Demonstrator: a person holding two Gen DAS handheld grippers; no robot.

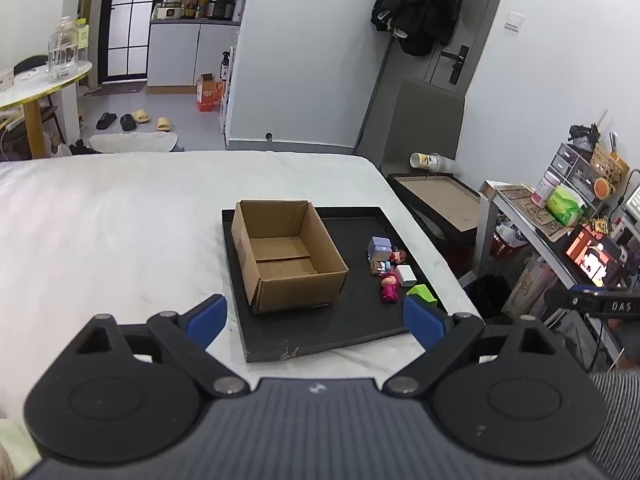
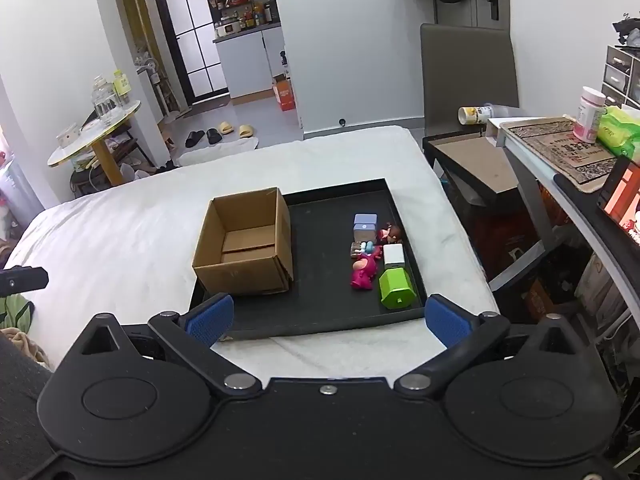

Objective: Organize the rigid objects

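An empty cardboard box (image 1: pixel 286 254) (image 2: pixel 244 242) stands open-topped on the left of a black tray (image 1: pixel 352 320) (image 2: pixel 320 264) that lies on a white bed. Small toys cluster on the tray's right side: a pink figure (image 1: pixel 389 286) (image 2: pixel 363 270), a green block (image 1: pixel 422 294) (image 2: pixel 396 289), a white block (image 1: pixel 406 275) (image 2: pixel 393 256), a lilac box (image 1: pixel 379 249) (image 2: pixel 365 226) and a brown-haired figure (image 1: pixel 399 256) (image 2: pixel 389 233). My left gripper (image 1: pixel 316 322) hangs open short of the tray's near edge. My right gripper (image 2: pixel 328 322) is open too, above the near edge, holding nothing.
The bed (image 1: pixel 120 220) (image 2: pixel 120 220) drops off at its right edge beside a brown-topped low table (image 1: pixel 440 200) (image 2: pixel 480 160) and a cluttered shelf unit (image 1: pixel 560 216) (image 2: pixel 560 148). A grey chair (image 1: pixel 428 116) (image 2: pixel 468 76) stands behind. A round table (image 1: pixel 40 84) (image 2: pixel 96 132) is far left.
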